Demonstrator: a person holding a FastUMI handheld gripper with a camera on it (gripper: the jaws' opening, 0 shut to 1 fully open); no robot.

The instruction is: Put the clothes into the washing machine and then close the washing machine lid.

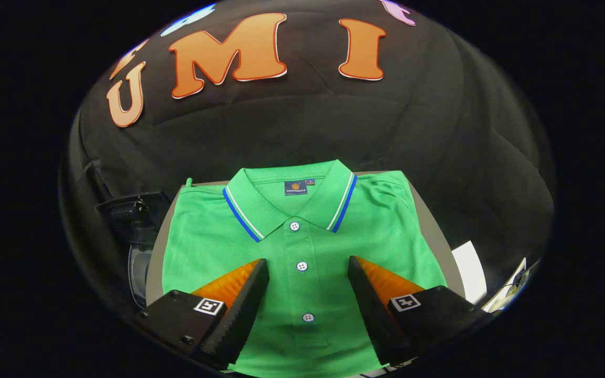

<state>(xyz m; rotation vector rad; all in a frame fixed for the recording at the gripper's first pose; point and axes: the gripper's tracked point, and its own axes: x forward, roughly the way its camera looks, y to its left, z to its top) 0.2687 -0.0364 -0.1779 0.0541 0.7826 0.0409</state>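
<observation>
A green polo shirt (386, 231) lies folded flat on a grey surface (431, 220), its collar trimmed in blue and white and pointing away from me. Three white buttons run down its placket. My gripper (308, 268) hovers over the lower part of the shirt, open, with the placket and middle button showing in the wide gap between the two fingers. Nothing is held between them. Whether the fingertips touch the fabric I cannot tell.
A dark device (129, 212) stands off the grey surface's left edge, with a rounded grey part (137, 275) below it. White sheets (470, 278) lie to the right of the surface. The black cloth wall rises right behind the shirt.
</observation>
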